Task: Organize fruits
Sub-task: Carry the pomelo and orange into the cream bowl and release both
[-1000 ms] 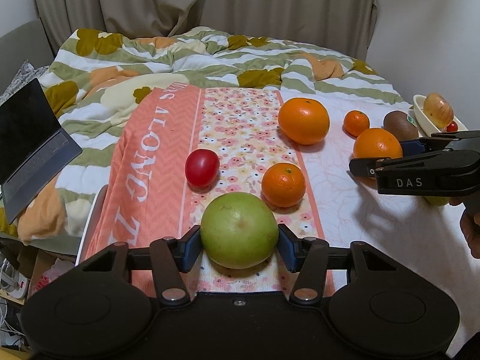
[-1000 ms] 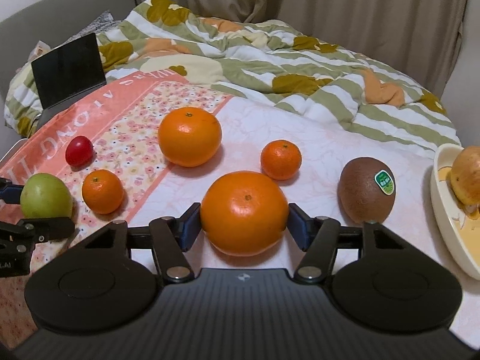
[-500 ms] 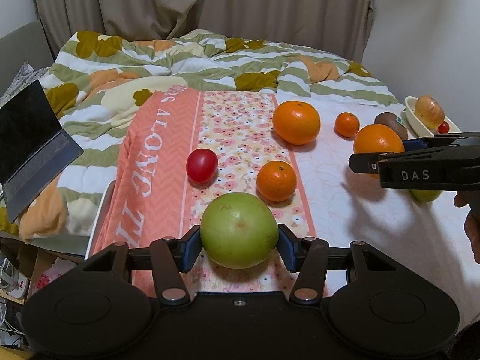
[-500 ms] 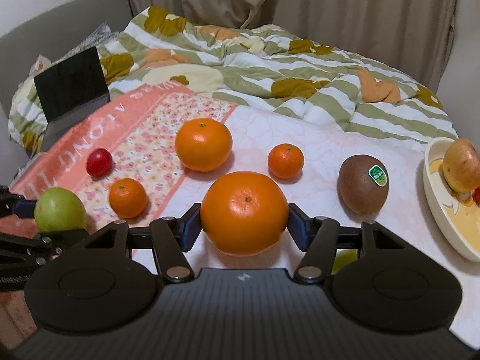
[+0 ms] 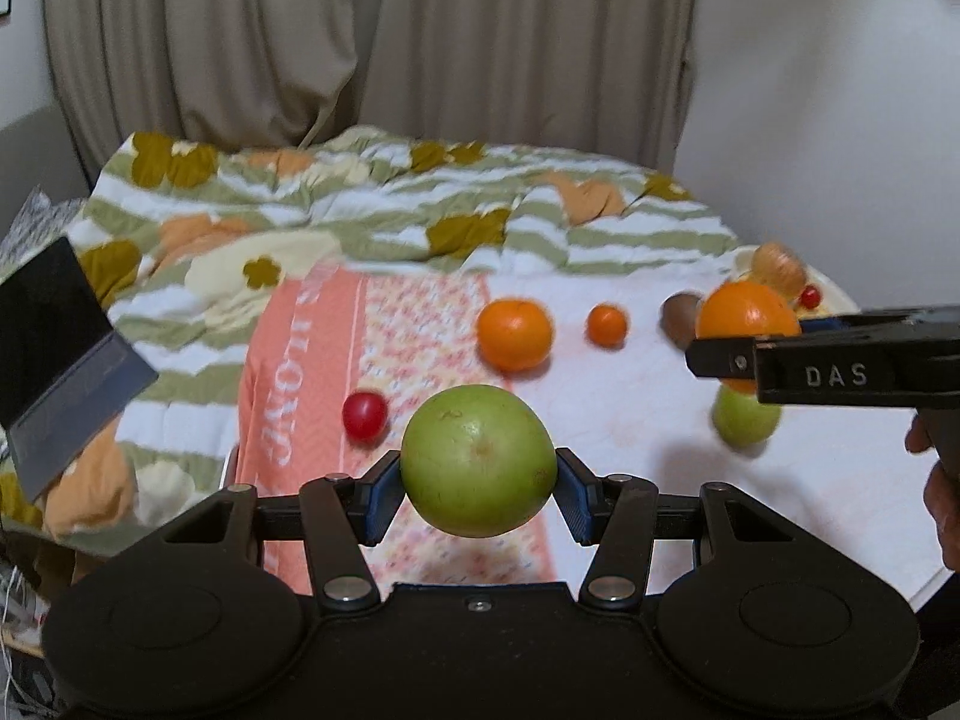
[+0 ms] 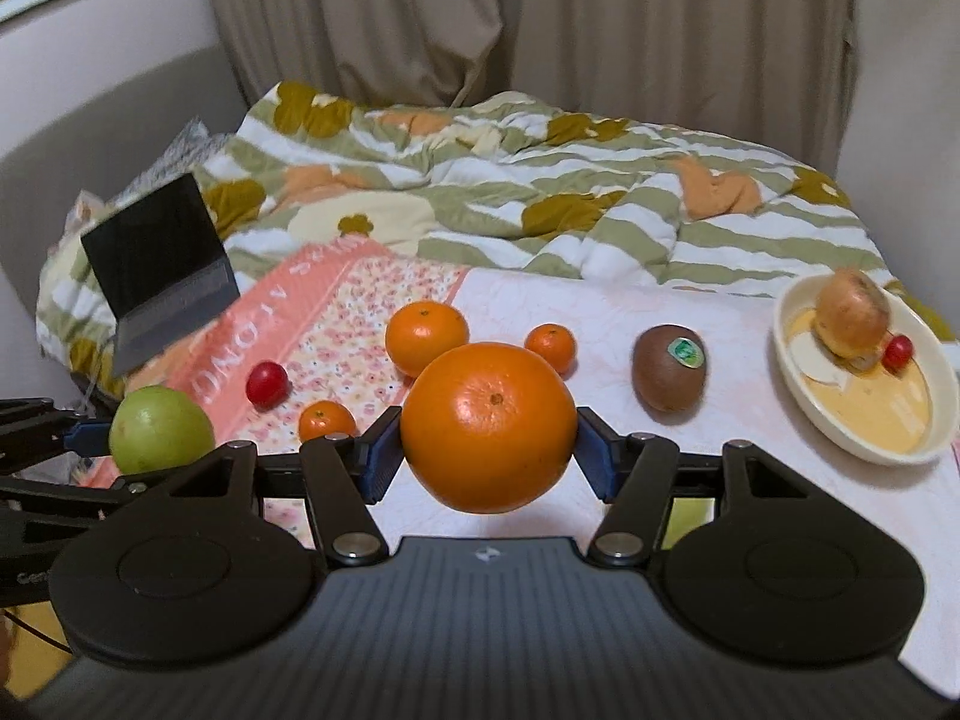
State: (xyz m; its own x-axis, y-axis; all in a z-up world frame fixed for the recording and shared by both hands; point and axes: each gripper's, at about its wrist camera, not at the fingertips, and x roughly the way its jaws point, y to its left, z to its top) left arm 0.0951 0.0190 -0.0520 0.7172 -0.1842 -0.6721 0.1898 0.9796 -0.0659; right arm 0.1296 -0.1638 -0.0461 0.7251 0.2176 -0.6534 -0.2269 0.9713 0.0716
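My left gripper (image 5: 478, 483) is shut on a big green fruit (image 5: 477, 459) and holds it up above the bed. My right gripper (image 6: 487, 450) is shut on a large orange (image 6: 487, 426), also raised; it shows in the left wrist view (image 5: 747, 315). On the cloth lie another orange (image 6: 425, 336), a small mandarin (image 6: 550, 348), a second mandarin (image 6: 326, 420), a red tomato (image 6: 266, 383) and a kiwi (image 6: 669, 367). A second green fruit (image 5: 744, 417) lies under the right gripper.
A cream bowl (image 6: 900, 438) at the right holds an apple (image 6: 851, 312) and a small red fruit (image 6: 897, 351). An open laptop (image 6: 159, 273) sits at the left. A rumpled striped blanket (image 6: 540, 204) covers the back, with curtains behind.
Both grippers have risen with their fruit, so the bed and the other fruits look farther away. A second green fruit has come into view under the right gripper.
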